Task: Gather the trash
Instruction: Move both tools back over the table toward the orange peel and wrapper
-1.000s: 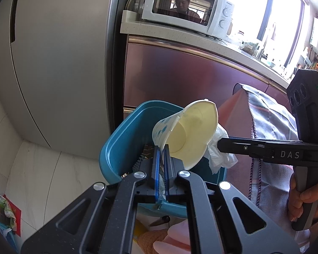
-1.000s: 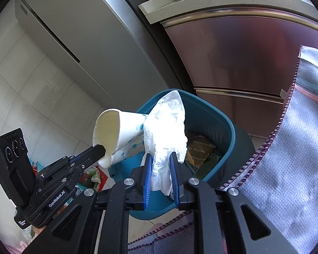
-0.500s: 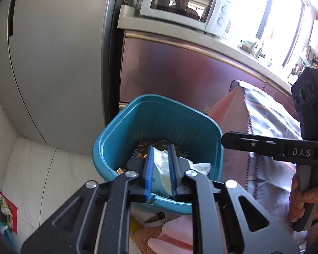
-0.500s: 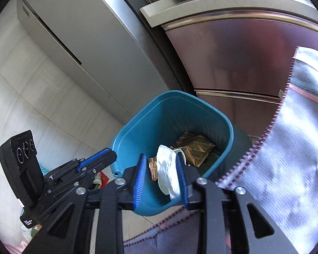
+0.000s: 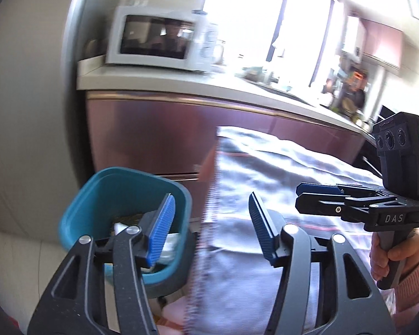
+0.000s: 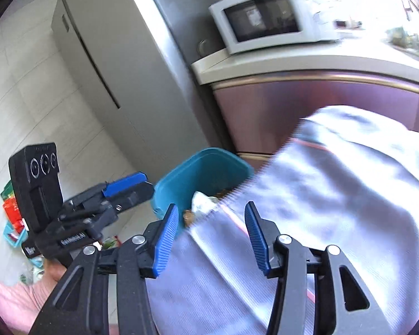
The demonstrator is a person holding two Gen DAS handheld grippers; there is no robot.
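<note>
A teal bin [image 5: 120, 192] stands on the floor at the lower left of the left wrist view. White trash [image 5: 120, 227] lies inside it. My left gripper [image 5: 211, 203] hovers above the bin's right rim. Its jaws are opening and nothing is between them. In the right wrist view the bin [image 6: 181, 178] holds a white tissue [image 6: 202, 199] and brown wrappers. My right gripper [image 6: 211, 209] is over the cloth edge beside the bin. Its jaws are opening too, with nothing in them. Each gripper also shows in the other's view: the right gripper [image 5: 300, 196] and the left gripper [image 6: 146, 182].
A grey-blue cloth [image 6: 335, 195] hangs over the surface right of the bin. Behind stand a maroon cabinet [image 5: 153, 139], a white microwave [image 5: 153, 39] on the counter and a grey fridge [image 6: 111, 69]. Coloured litter [image 6: 11, 206] lies on the floor at left. A hand [image 5: 388, 251] holds the right gripper.
The paper cup left my left gripper and the white tissue left my right gripper; both now lie in the bin. Both grippers opened and drew back up and to the right.
</note>
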